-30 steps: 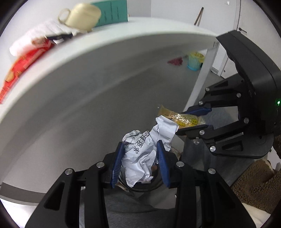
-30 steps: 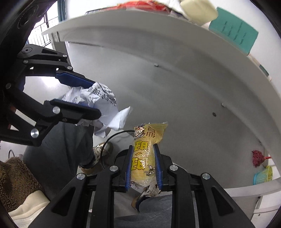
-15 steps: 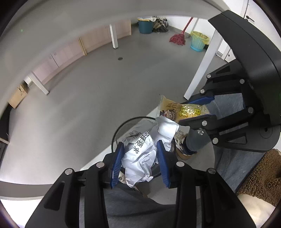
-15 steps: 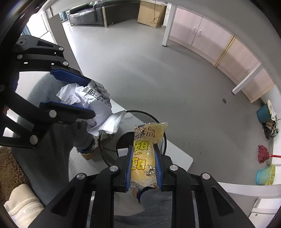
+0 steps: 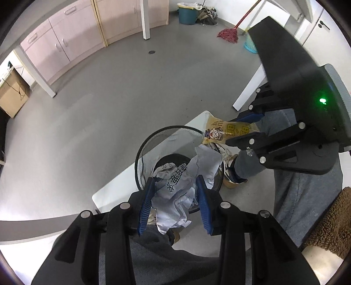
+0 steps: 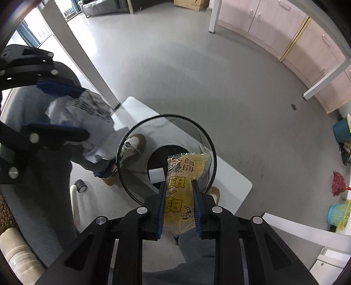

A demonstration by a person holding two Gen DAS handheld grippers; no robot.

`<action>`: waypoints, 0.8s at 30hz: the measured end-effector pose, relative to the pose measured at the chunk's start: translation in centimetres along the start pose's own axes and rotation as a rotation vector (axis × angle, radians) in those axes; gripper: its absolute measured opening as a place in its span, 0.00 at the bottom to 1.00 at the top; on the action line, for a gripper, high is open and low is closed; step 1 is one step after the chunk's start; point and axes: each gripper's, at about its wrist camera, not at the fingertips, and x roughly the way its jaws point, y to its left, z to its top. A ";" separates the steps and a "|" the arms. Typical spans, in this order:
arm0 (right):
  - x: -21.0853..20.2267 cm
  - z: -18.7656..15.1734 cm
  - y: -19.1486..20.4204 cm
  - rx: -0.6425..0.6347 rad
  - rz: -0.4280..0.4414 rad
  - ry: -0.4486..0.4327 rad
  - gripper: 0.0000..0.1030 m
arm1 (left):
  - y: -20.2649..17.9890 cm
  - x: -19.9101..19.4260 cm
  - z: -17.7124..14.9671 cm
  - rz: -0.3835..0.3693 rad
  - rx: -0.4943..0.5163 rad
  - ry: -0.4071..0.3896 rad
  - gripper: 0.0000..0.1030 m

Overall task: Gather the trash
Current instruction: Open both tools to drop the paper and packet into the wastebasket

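Since the earlier frames both views have swung down from the white tabletop's underside, and the black mesh wastebasket (image 5: pixel 153 144) now sits almost directly below both tongs. The crumpled printed paper (image 5: pixel 175 193) is clamped between the blue pads of the left tongs (image 5: pixel 175 203), hanging over the near side of the basket's rim. Its lower folds hide part of the basket's floor, and a shoe (image 5: pixel 230 168) beside the basket is half covered by the paper's upper flap. The yellow snack wrapper (image 6: pixel 179 193) is pinched upright in the right tongs (image 6: pixel 178 208), its top over the basket's opening. A small white scrap (image 6: pixel 156 175) lies on the basket's dark bottom; whatever else lies there is hidden behind the wrapper. The basket stands on a white floor panel (image 6: pixel 232 175), with the person's grey trouser legs (image 5: pixel 302 188) close at one side and open grey floor (image 6: pixel 197 72) beyond the far rim. Further off, a red mop (image 5: pixel 228 35) and a teal bucket (image 5: pixel 187 14) are small against the wall.
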 end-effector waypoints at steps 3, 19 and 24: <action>1.1 0.3 0.0 0.004 0.024 0.022 0.25 | 0.3 0.6 -0.2 0.001 -0.005 0.015 0.38; 1.2 0.1 0.1 -0.007 -0.005 0.046 0.26 | 0.9 0.1 -1.5 -0.008 -0.010 -0.014 0.76; 0.8 -0.3 0.1 -0.008 -0.016 0.049 0.80 | 1.2 -1.3 -1.8 -0.010 -0.009 -0.056 0.96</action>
